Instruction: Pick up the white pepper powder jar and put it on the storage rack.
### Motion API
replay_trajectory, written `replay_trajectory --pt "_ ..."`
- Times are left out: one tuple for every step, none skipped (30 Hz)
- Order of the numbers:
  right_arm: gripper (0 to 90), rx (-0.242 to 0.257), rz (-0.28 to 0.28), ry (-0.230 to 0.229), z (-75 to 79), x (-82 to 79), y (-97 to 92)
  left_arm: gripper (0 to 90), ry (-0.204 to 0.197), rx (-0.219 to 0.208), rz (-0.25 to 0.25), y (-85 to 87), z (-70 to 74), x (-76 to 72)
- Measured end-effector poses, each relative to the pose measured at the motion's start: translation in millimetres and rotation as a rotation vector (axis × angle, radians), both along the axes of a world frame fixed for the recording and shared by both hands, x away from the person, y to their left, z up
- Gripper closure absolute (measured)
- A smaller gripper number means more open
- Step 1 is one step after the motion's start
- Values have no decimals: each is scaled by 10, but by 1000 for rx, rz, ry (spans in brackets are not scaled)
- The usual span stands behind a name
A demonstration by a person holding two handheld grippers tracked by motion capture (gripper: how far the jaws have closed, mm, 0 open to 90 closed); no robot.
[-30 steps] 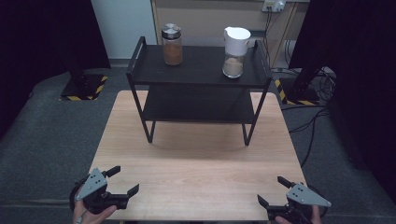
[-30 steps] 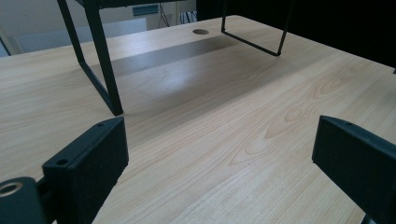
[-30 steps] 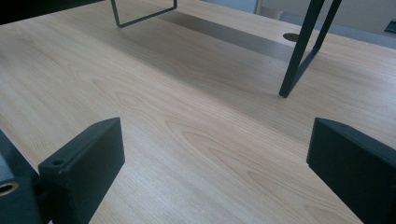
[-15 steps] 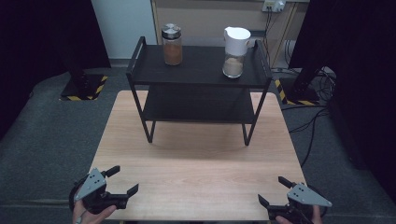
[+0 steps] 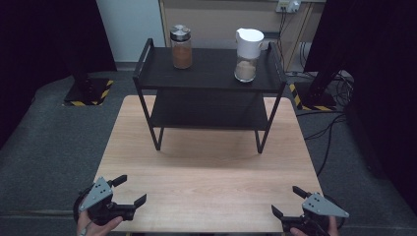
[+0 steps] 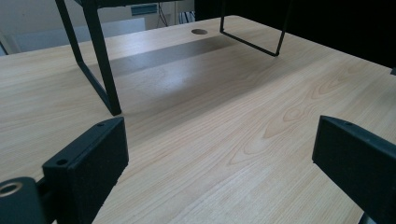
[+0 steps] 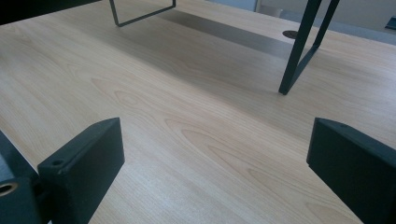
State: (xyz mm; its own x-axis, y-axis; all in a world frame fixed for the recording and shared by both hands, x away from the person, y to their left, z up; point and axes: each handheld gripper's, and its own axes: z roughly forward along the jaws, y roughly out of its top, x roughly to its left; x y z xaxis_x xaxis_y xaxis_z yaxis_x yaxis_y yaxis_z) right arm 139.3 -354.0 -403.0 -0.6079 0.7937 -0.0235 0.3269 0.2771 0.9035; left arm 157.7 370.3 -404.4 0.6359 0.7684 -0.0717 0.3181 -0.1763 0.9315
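The left gripper (image 5: 129,191) is held at the near left corner of the counter (image 5: 206,172), its jaws spread wide with nothing between them; the right gripper (image 5: 288,200) is held at the near right corner, jaws likewise spread and empty; both are kept well apart from the black rack (image 5: 209,93), on whose top shelf a brown-filled jar (image 5: 181,47) and a white-lidded jar (image 5: 247,48) are stood.

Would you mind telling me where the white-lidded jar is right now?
In the high view the white-lidded jar stands on the right side of the black rack's top shelf, right of the metal-lidded jar.
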Motion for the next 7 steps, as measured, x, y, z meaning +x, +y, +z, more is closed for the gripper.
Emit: replay_trajectory --pt "44 1 0 1 0 2 -1 26 0 0 0 1 0 0" --pt "44 1 0 3 0 2 0 26 0 0 1 1 0 0" --pt "44 1 -1 4 0 2 0 26 1 0 1 0 0 0" --pt "44 3 -1 3 -2 2 -2 26 0 0 1 0 0 0" --pt "44 3 -1 3 -2 2 -2 26 1 -2 1 1 -1 1" --pt "44 3 -1 3 -2 1 -2 27 1 -1 1 0 0 2" --pt "44 4 -1 1 -3 0 -4 26 1 0 1 -1 1 3"
